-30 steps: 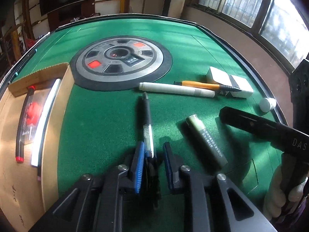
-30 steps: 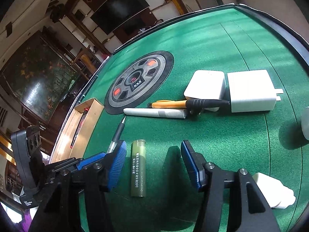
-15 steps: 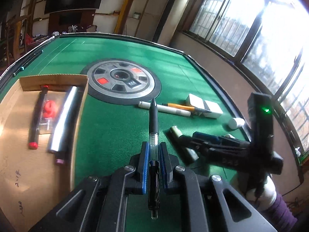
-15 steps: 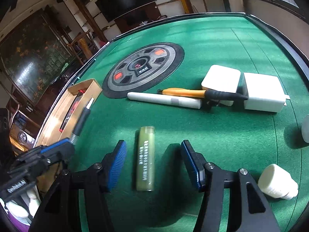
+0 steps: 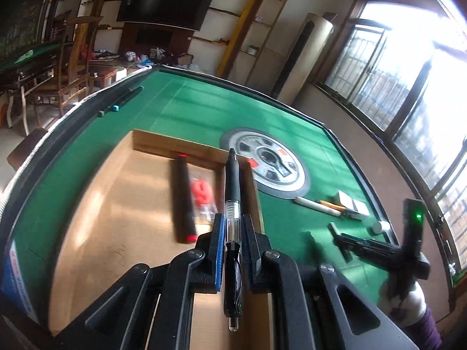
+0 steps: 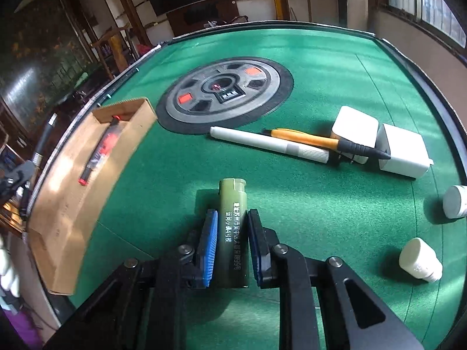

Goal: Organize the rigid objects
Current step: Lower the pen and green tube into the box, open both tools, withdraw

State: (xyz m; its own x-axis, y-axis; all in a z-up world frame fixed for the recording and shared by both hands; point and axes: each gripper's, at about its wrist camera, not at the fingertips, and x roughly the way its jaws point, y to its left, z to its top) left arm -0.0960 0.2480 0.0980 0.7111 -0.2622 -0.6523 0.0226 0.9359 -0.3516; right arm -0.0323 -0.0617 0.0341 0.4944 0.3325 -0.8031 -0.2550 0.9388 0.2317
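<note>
1. Only the left wrist view shows the left claw pinching a black gel pen, held above the cardboard box, tip pointing forward.
2. Ahead-left of that claw, a red-capped black marker lies inside the box.
3. Only the right wrist view shows the right claw pressed onto an olive-green lighter on the green table.
4. Ahead-right of that claw lie a white marker, an orange pen and two white chargers.
</note>
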